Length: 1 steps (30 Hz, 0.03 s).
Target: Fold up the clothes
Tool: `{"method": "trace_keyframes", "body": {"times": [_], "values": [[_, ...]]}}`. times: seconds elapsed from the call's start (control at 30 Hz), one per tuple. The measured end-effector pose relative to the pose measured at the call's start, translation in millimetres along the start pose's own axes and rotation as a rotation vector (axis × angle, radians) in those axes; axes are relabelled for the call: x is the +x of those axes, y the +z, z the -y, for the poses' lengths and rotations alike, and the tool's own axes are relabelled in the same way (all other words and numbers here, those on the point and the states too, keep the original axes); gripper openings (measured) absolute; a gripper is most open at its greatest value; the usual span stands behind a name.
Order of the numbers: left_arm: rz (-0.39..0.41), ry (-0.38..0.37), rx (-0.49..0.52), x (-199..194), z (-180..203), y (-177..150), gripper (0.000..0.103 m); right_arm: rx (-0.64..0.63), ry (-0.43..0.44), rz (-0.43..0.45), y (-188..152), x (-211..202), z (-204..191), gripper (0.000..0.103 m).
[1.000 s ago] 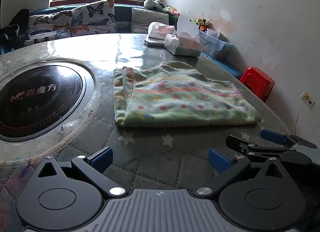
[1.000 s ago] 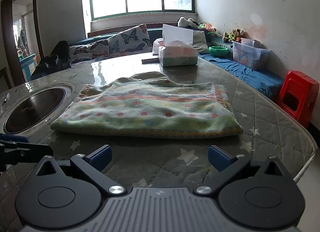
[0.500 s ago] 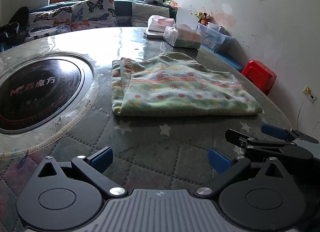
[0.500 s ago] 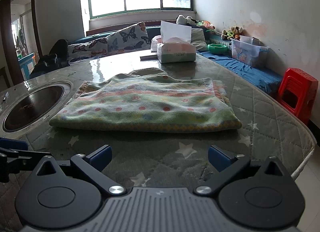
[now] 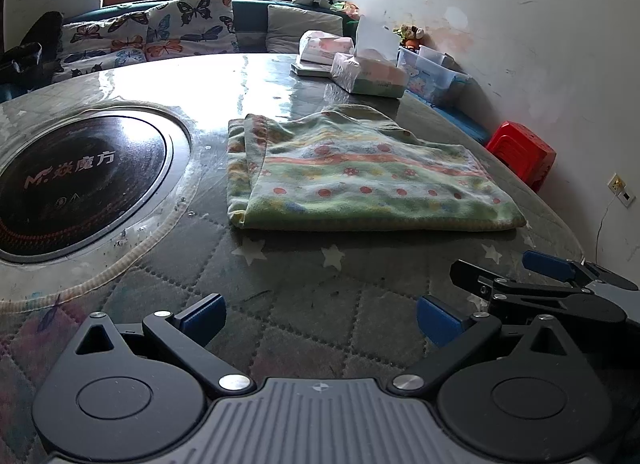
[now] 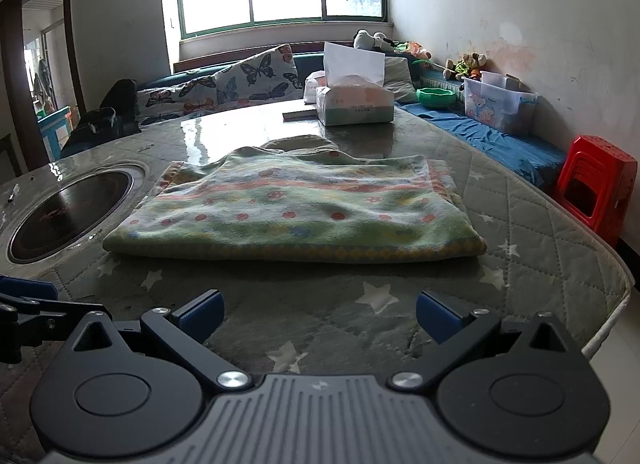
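A folded green garment with red dots and stripes (image 5: pixel 360 179) lies flat on the quilted table cover; it also shows in the right wrist view (image 6: pixel 296 211). My left gripper (image 5: pixel 320 314) is open and empty, above the table a little in front of the garment's near edge. My right gripper (image 6: pixel 320 312) is open and empty, also in front of that edge. The right gripper's fingers (image 5: pixel 548 268) show at the right of the left wrist view. The left gripper's fingers (image 6: pixel 28 290) show at the left edge of the right wrist view.
A round black cooktop (image 5: pixel 72 179) is set into the table at the left. A tissue box (image 6: pixel 354 103) and a wrapped pack (image 5: pixel 324 47) stand behind the garment. A red stool (image 6: pixel 596 183) stands past the table's right edge (image 6: pixel 616 288). A cushioned bench (image 5: pixel 152 35) runs along the walls.
Both grippers have drawn back slightly from the garment and stay open. The garment has not moved.
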<state>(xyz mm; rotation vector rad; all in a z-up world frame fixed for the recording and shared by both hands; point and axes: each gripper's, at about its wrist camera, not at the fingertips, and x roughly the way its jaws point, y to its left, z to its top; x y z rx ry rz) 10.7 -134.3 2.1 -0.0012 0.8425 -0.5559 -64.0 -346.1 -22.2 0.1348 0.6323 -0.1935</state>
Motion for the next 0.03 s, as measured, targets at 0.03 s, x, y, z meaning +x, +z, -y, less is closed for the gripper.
{"method": "trace_keyframes", "body": {"times": [0.03], "values": [[-0.001, 0.003, -0.001, 0.3, 0.1, -0.2, 0.103, 0.001, 0.0, 0.0, -0.1, 0.1, 0.2, 0.103]]}}
